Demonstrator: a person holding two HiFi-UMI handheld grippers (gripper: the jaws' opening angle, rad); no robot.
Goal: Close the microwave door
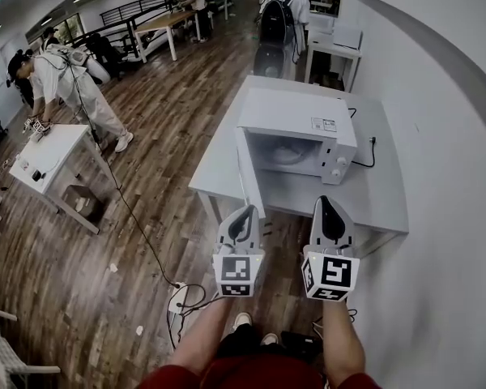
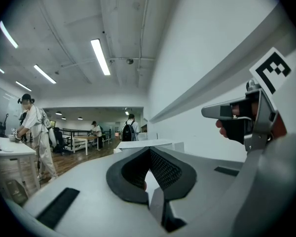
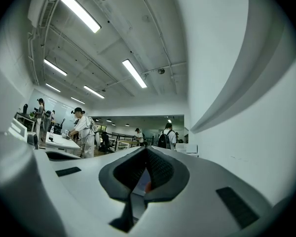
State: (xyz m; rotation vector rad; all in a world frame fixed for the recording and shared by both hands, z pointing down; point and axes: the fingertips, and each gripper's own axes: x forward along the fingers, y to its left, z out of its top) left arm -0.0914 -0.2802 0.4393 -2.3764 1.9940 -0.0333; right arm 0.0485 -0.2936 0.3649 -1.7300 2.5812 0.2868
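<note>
The white microwave (image 1: 296,132) stands on a grey table (image 1: 373,197) against the right wall. Its door (image 1: 250,177) is swung wide open from a left hinge and points at me edge-on, so the cavity shows. Both grippers hover short of the table's near edge. My left gripper (image 1: 245,215) is just below the door's free end, its jaws shut with nothing between them. To its right, my right gripper (image 1: 327,203) is held in front of the control panel side, also shut and empty. In the left gripper view the pads (image 2: 163,169) meet, and the right gripper (image 2: 246,117) shows beside them.
A white wall runs along the right. On the wooden floor by my feet lie a power strip and cable (image 1: 178,297). A person with a backpack (image 1: 279,14) stands behind the table. Another person bends over a white table (image 1: 53,156) at the left.
</note>
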